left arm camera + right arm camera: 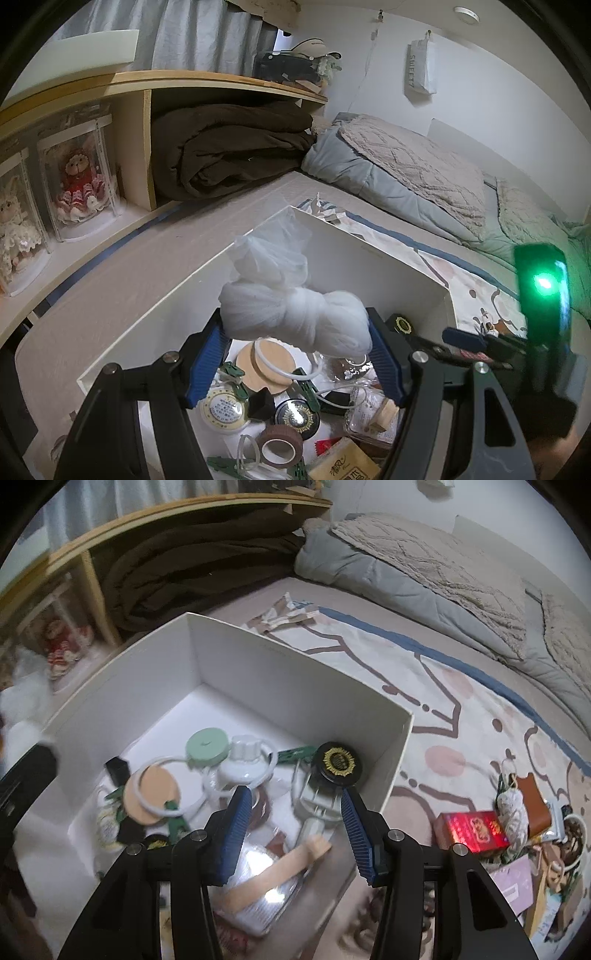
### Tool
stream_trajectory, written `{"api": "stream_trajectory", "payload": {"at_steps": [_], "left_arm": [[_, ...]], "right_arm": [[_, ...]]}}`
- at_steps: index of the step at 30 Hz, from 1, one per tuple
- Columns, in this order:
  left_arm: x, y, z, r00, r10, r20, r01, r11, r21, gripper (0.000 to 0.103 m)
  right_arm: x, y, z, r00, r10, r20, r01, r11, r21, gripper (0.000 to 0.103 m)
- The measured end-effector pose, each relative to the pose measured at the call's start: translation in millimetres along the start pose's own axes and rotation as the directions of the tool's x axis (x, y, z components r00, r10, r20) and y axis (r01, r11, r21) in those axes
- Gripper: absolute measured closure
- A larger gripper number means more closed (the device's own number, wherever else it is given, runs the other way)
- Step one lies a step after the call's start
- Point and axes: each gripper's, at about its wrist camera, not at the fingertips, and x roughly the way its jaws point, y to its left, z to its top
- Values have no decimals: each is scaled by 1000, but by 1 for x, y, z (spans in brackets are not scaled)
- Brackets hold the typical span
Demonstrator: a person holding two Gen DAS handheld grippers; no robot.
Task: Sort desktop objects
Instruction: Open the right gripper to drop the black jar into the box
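Left gripper (295, 328) closed on a knotted white mesh bundle (295, 317), blue pads (207, 363) pressing both flanks; bundle held above the white box (369, 258). Right gripper (291, 812) partly spread, nothing pinched between its pads (236, 834), hanging over the near right part of the same box (258, 664).

Left wrist view only: bundle in full; below it, in the box, a beige round lid (264, 363), a yellow-rimmed round tin (223, 406), a roll of brown tape (280, 448), a black round tin with gold emblem (297, 417), green clips (306, 391), a clear packet (373, 413). Right gripper's body with green light (543, 284) at the right edge, blocking part of the patterned mat (476, 288). Farther back, a wooden shelf (221, 79) with a brown blanket (236, 147) and boxed dolls (79, 184), grey bedding (406, 166).

Right wrist view only: box floor toward its far corner, bare; a mint-green round lid (207, 747), a white plastic cap (245, 757), white rings (159, 794), a second black gold-emblem tin (337, 763) against the right wall, a clear packet with a tan strip (266, 882) under the jaws. Outside the box, on the mat (443, 701), a red packet (471, 830), a brown leather item (533, 801) and mixed clutter (546, 867) at the right. Bundle seen here only as a white blur (26, 701) at the left edge.
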Motion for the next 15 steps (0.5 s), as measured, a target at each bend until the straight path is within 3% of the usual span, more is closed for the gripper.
{"api": "stream_trajectory", "payload": {"at_steps": [12,15], "left_arm": [[5,-8,10,999,36,4,-36,999,38,31],[6,-11,11,997,74,10,-74,995,71,31]], "right_arm": [[-41,-1,-40,996,78,44,-78,997,-10,52],[-49,-1,-47,995,88,51,-87,996,-18,52]]}}
